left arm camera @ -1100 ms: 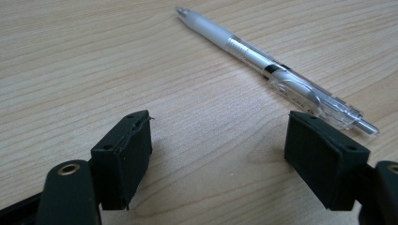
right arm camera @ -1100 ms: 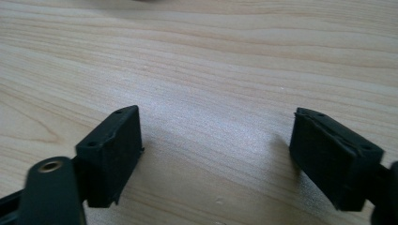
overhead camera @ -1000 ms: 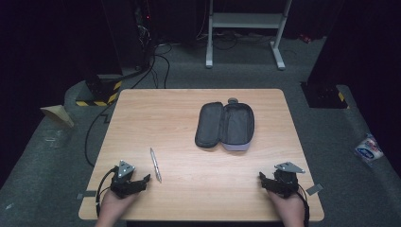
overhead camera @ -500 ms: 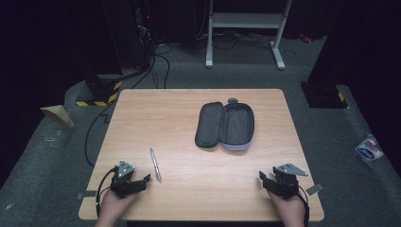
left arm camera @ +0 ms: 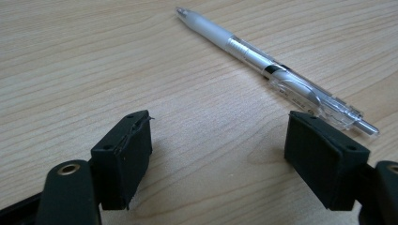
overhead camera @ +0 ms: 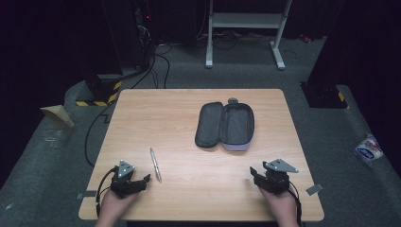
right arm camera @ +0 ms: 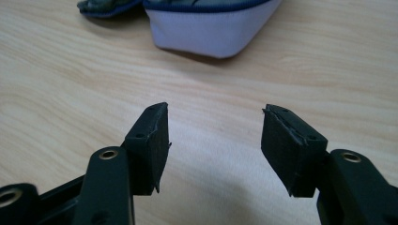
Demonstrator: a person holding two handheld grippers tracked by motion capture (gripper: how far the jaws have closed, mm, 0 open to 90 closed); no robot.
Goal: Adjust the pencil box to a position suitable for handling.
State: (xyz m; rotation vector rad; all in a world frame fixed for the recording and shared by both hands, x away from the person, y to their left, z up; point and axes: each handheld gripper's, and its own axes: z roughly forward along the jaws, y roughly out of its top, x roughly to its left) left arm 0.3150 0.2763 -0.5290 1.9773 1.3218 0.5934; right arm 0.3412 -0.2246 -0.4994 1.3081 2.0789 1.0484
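In the high view I see one wooden worktop (overhead camera: 189, 123), and on it there are two things: one pen (overhead camera: 155, 164) and one pencil case (overhead camera: 226, 126). The pencil case lies open in the far right half of the worktop, with its two halves side by side. The pen lies alone near the front edge, more to the left. My left claw (overhead camera: 143, 179) rests on the worktop just beside the pen, and my right claw (overhead camera: 252, 173) is at the front right, well apart from the case.

In the left gripper view, my left claw (left arm camera: 218, 154) has its two jaws wide apart with only bare wood between them. The one pen (left arm camera: 272, 70) lies across the worktop just beyond the right jaw, not touching it.

In the right gripper view, my right claw (right arm camera: 215, 140) has just been closing, but its two jaws are still apart and nothing is between them. The pale end of the pencil case (right arm camera: 211, 28) is ahead, near the top.
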